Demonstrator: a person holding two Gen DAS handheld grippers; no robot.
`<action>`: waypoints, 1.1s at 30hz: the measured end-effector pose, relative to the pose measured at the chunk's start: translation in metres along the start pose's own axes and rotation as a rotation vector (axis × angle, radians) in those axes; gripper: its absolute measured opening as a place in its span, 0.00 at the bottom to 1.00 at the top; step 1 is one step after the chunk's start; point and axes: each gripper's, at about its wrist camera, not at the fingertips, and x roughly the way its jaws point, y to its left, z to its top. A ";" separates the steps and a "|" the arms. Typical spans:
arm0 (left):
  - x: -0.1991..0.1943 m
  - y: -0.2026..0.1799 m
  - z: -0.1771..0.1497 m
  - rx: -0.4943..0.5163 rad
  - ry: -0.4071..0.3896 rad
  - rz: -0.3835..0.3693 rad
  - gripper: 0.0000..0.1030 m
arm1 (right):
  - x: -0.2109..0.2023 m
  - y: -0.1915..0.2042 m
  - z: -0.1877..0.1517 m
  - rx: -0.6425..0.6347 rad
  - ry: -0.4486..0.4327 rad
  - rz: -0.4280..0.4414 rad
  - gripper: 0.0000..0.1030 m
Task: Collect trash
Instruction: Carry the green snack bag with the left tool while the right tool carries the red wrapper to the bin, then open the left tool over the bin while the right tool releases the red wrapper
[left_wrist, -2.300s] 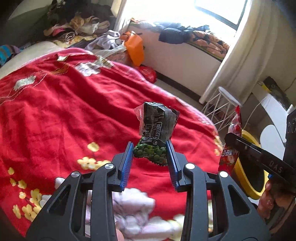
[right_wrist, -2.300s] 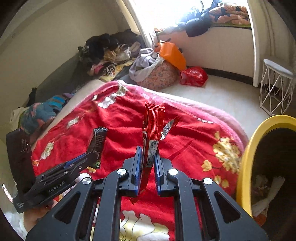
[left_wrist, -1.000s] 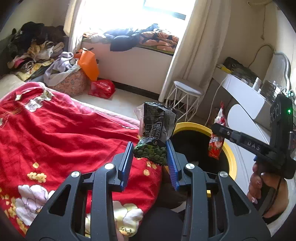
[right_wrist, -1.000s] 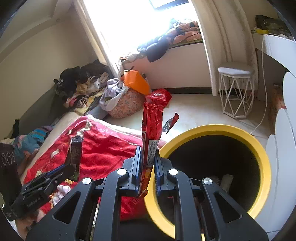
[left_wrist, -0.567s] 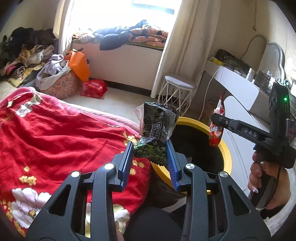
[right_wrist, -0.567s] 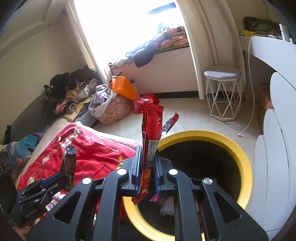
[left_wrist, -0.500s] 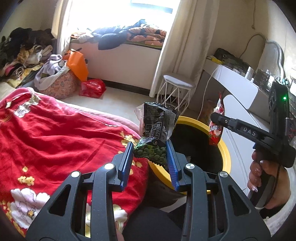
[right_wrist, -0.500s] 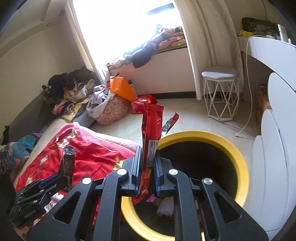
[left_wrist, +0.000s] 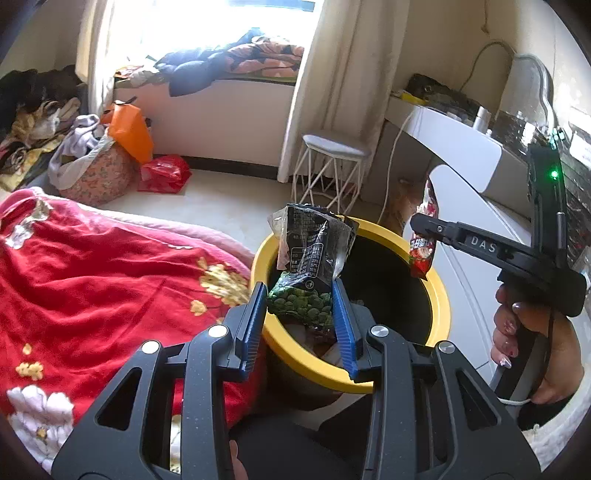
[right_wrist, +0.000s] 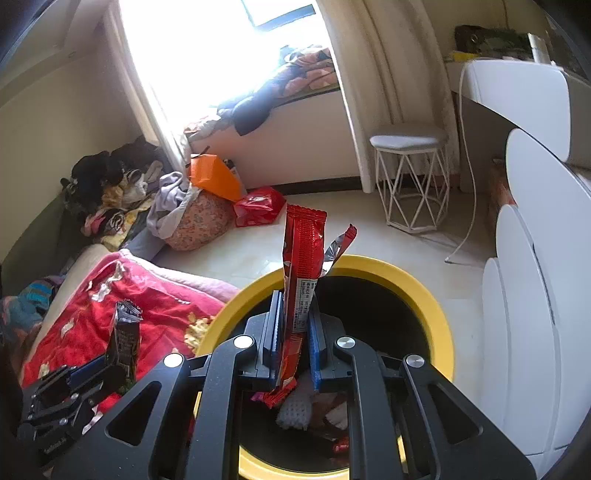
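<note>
Both grippers have swung off the red blanket (left_wrist: 92, 280) and now hang over the yellow bin (right_wrist: 413, 288), so the drop looks next. The left gripper (left_wrist: 300, 314) is clamped on a black-and-green snack bag (left_wrist: 310, 266), held above the bin's near rim. The right gripper (right_wrist: 293, 328) pinches a red wrapper (right_wrist: 301, 266) upright, right over the opening (its jaws look looser than a moment ago, hard to say). There is trash already inside the bin. A white stool (right_wrist: 410, 177), a white cabinet (right_wrist: 532, 258) and a clothes heap (right_wrist: 110, 192) sit nearby; nothing blocks the bin mouth.
</note>
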 end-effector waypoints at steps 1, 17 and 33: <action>0.003 -0.003 0.000 0.007 0.004 -0.006 0.28 | 0.000 -0.004 0.000 0.005 0.000 -0.002 0.12; 0.050 -0.036 -0.009 0.057 0.090 -0.046 0.28 | 0.021 -0.040 -0.008 0.063 0.066 -0.017 0.13; 0.077 -0.041 -0.008 0.055 0.127 -0.067 0.33 | 0.029 -0.053 -0.013 0.083 0.095 -0.008 0.30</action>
